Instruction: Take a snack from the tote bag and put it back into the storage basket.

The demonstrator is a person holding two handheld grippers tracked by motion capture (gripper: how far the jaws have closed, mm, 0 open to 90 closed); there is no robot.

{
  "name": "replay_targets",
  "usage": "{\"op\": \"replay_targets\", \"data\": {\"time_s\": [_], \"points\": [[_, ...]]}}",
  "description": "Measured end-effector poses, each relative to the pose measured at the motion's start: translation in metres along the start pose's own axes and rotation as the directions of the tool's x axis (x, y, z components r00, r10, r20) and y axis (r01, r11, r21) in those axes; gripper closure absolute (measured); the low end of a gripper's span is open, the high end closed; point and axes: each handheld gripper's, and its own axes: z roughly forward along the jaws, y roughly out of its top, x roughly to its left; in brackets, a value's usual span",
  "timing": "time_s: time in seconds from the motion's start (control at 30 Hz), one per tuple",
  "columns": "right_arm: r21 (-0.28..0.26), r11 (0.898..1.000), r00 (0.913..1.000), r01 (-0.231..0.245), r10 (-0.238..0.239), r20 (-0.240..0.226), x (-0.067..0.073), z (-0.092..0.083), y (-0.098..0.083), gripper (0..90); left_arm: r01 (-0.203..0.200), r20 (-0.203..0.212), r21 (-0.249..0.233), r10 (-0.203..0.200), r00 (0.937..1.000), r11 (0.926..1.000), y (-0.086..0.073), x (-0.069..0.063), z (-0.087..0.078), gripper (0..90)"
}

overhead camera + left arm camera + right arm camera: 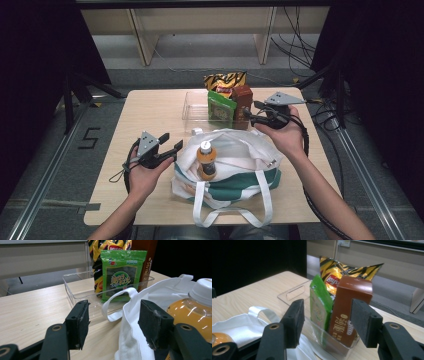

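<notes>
While the left gripper (169, 142) is idling open beside the bag (235, 175), the right gripper (250, 113), jaws apart and empty, is facing the upright brown box (348, 312) in the tray (192, 112), nearest.

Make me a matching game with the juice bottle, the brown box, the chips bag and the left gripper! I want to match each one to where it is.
Things:
1. orange juice bottle
2. brown box
3. chips bag
4. left gripper

Places:
A. at the back of the clear bin
B. open, beside the white tote bag
C. in the tote bag
D. in the bin, next to the green packet

Pairs: 1-C, 2-D, 3-A, 4-B
</notes>
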Motion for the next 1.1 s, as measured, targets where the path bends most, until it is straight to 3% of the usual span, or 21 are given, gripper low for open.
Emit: {"op": "replay_targets", "data": {"time_s": [0.13, 0.17, 0.27, 0.57, 0.8, 0.97, 1.0, 1.07, 1.1], "points": [[-0.019, 1.000, 0.9998, 0.002, -0.002, 0.021, -0.004, -0.006, -0.006, 44.1, -0.004, -0.003, 0.006, 0.004, 1.0000, 1.0000, -0.001, 0.001, 0.000, 41.1], [-0.001, 1.000, 0.9999, 0.000, 0.000, 0.016, -0.005, -0.009, -0.007, 44.1, -0.002, -0.001, 0.006, 0.002, 1.0000, 1.0000, -0.001, 0.001, 0.000, 41.1], [-0.014, 1.000, 0.9999, -0.010, 0.010, 0.011, -0.007, -0.015, -0.011, 44.2, -0.012, 0.002, 0.009, 0.012, 0.9999, 0.9999, -0.002, 0.001, 0.001, 41.1], [-0.026, 1.000, 0.9997, 0.001, -0.001, 0.024, -0.014, -0.027, -0.013, 43.3, 0.005, 0.003, 0.011, -0.005, 1.0000, 0.9999, -0.002, 0.001, 0.003, 41.0], [-0.025, 0.999, 0.9987, -0.036, 0.037, 0.035, -0.018, -0.036, -0.021, 43.2, 0.000, 0.013, -0.002, 0.000, 0.9999, 1.0000, 0.000, 0.000, 0.003, 40.7], [-0.028, 0.999, 0.9987, -0.032, 0.033, 0.038, -0.018, -0.047, -0.027, 44.2, -0.011, 0.007, -0.004, 0.011, 0.9999, 0.9999, 0.002, -0.003, 0.002, 40.5], [-0.017, 0.998, 0.9973, -0.063, 0.064, 0.035, -0.015, -0.050, -0.028, 44.7, -0.014, 0.008, -0.002, 0.014, 0.9999, 0.9999, 0.002, -0.004, 0.002, 40.5], [-0.032, 0.998, 0.9976, -0.049, 0.050, 0.048, -0.017, -0.056, -0.032, 45.4, -0.009, 0.008, 0.001, 0.009, 0.9999, 1.0000, 0.001, -0.004, 0.001, 40.4], [-0.023, 0.997, 0.9963, -0.072, 0.073, 0.045, -0.016, -0.059, -0.035, 45.5, -0.013, 0.007, 0.002, 0.013, 0.9999, 0.9999, 0.001, -0.004, 0.001, 40.3]]}}
